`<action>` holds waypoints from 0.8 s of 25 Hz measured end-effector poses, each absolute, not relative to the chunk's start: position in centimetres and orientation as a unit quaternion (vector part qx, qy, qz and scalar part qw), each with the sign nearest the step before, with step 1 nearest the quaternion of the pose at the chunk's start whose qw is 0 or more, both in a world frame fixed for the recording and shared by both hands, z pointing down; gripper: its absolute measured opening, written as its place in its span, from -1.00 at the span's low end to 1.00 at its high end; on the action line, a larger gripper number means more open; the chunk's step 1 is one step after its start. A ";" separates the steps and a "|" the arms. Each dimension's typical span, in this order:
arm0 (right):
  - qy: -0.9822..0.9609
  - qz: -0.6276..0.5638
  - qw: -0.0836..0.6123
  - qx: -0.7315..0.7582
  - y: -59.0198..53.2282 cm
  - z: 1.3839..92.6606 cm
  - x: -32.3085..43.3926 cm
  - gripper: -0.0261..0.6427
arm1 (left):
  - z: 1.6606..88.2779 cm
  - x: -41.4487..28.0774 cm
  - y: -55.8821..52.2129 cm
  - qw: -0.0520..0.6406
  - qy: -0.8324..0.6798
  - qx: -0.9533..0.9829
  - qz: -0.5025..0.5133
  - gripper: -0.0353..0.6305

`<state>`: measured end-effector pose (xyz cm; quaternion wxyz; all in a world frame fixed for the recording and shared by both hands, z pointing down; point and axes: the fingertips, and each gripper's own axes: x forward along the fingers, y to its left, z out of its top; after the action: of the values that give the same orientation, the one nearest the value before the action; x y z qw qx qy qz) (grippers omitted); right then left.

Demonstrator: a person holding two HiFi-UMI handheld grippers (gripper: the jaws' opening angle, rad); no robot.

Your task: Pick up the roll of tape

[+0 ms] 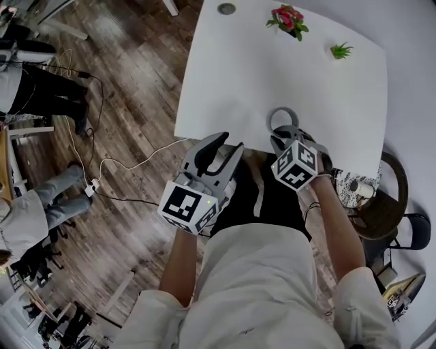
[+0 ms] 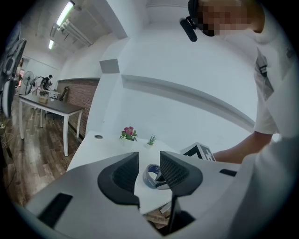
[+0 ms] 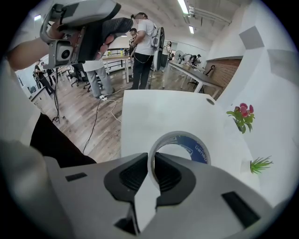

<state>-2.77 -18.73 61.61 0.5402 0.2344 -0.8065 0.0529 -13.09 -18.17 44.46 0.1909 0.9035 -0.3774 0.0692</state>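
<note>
Near the front edge of the white table (image 1: 225,82), the roll of tape (image 3: 198,150) stands upright between the jaws of the right gripper (image 3: 152,163). One jaw is inside the ring and the other outside, and both are clamped on the wall of the roll. Whether the roll is already off the surface, we cannot tell. The left gripper (image 1: 221,144) hangs just before the table edge, with its jaws apart and nothing between them.

To do the lift well, we think the squeeze must be firm and even, because the hold is on one thin wall only and the free part of the ring may swing. We would raise it straight up, without a fast turn of the wrist.

There is much open room. The table around the roll is bare, and the flower pot (image 1: 288,19) and the small green plant (image 1: 340,50) stand well apart at the far side. The near edge is close, so a roll that slips may drop to the floor. In our judgement the left gripper is beside the path, not in it.
</note>
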 end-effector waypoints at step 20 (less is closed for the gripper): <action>-0.834 0.026 0.472 0.284 -17.3 53.6 1.9 -0.77 | 41.5 -7.4 -17.6 0.155 -0.374 0.911 0.080 -0.45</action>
<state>1.89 -17.29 53.64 0.4720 0.2845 -0.8340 0.0261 -7.41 -17.64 41.48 0.1546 0.9111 -0.3737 0.0802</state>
